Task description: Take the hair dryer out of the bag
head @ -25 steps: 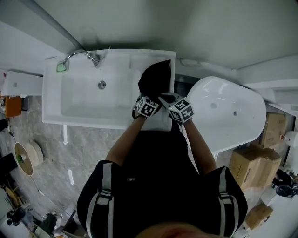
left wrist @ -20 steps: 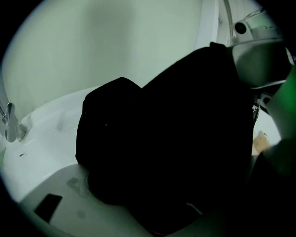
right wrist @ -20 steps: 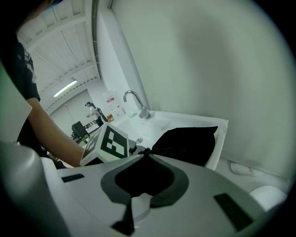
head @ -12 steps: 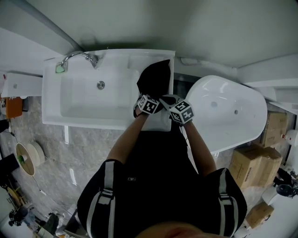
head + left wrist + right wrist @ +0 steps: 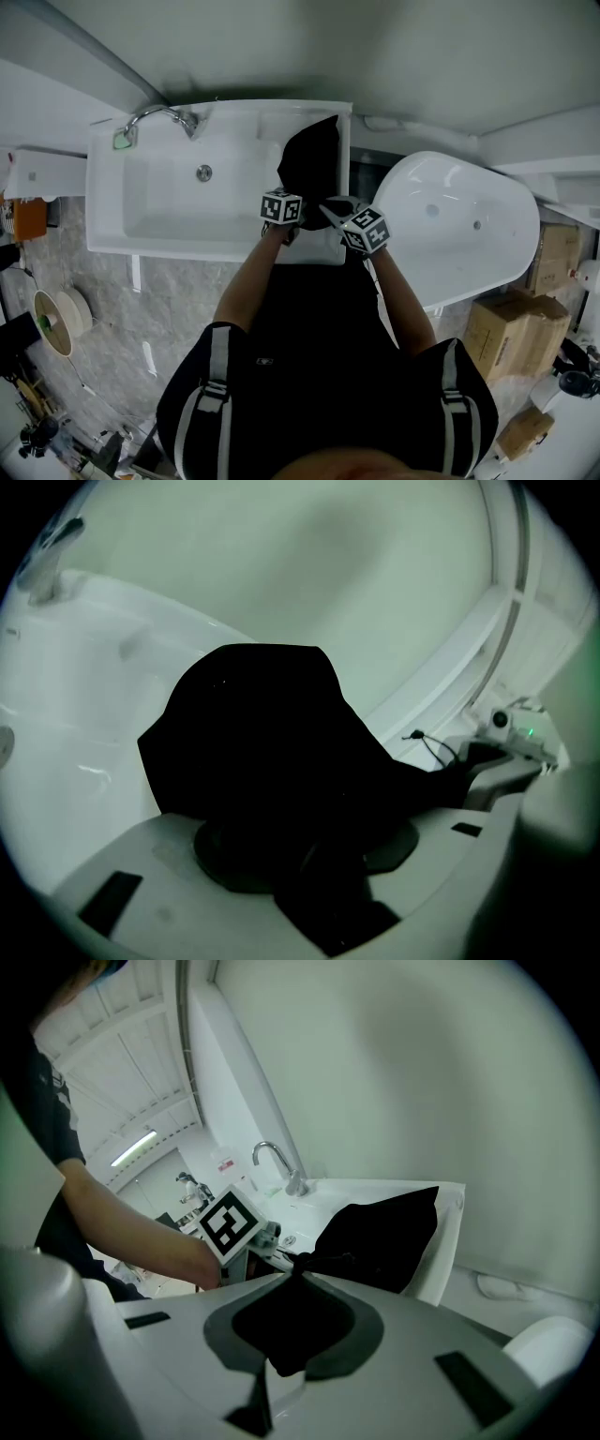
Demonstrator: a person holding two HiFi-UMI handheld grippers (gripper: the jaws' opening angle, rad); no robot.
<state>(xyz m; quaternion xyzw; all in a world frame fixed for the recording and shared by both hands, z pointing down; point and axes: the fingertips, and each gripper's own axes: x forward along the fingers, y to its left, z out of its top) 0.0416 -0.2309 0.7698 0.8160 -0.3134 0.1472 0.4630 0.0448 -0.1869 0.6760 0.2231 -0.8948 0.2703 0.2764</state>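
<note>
We note the right claw [image 5: 286, 1335] pinched tight on a fold of the black bag [image 5: 314, 159], which lies just ahead of both claws on the ledge of the sink [image 5: 159, 202]; we take this as anchoring the cloth so the mouth can be worked. The left claw [image 5: 319, 864] is closing, jaws not yet together, with dark bag cloth between them and the bag's bulk rising just beyond. No view shows the dryer; we judge it inside the bag, ahead of the left claw.
</note>
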